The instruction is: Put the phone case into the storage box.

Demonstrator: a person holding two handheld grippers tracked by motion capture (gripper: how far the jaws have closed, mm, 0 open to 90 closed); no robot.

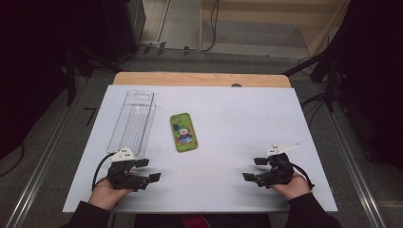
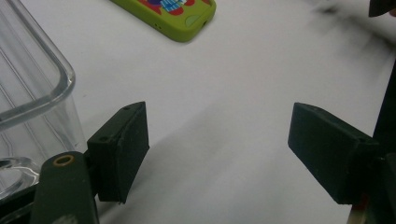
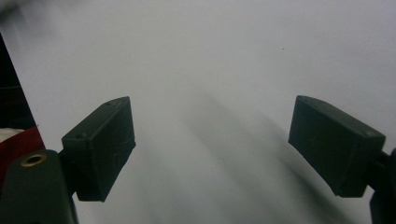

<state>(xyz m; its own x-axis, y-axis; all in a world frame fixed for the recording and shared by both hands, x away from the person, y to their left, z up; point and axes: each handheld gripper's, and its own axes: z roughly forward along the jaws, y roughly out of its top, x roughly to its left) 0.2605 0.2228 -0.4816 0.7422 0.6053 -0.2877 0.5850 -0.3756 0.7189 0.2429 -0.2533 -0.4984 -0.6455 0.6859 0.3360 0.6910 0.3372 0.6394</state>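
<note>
matt white sheet, smooth, over a pale wood tabletop bare along the far edge; clear glossy plastic box, ribbed walls, thick rounded rim catching light in the left gripper view; lime-green phone case, smooth with a soft rubbery sheen, colourful print on it; matt black pads, faintly rough, on both grippers; small brass-coloured metal eyelet beside one pad
</note>
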